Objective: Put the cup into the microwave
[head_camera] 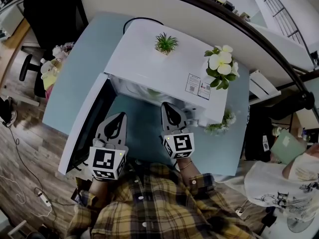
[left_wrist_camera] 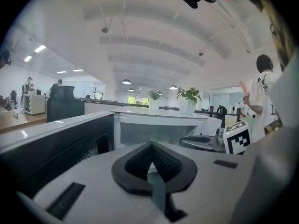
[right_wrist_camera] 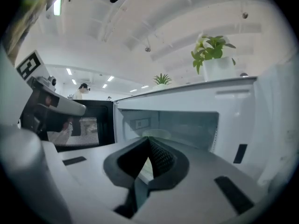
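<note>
The white microwave point(head_camera: 164, 63) stands on a light blue table point(head_camera: 82, 68), its dark-windowed door point(head_camera: 89, 126) swung open to the left. Inside the cavity a pale greenish cup point(right_wrist_camera: 156, 134) stands on the floor; in the head view only its rim point(head_camera: 153, 92) peeks out under the top edge. My right gripper point(head_camera: 169, 107) is shut and holds nothing, level in front of the opening point(right_wrist_camera: 149, 143). My left gripper point(head_camera: 115, 118) hangs beside the open door, its jaws together and nothing between them point(left_wrist_camera: 150, 146).
On top of the microwave stand a small spiky green plant point(head_camera: 166, 43) and a pot of white flowers point(head_camera: 221, 63). More flowers point(head_camera: 222, 123) lie at the microwave's right front corner. A black office chair point(head_camera: 50, 14) is at the far left, a person point(head_camera: 284, 178) at the right.
</note>
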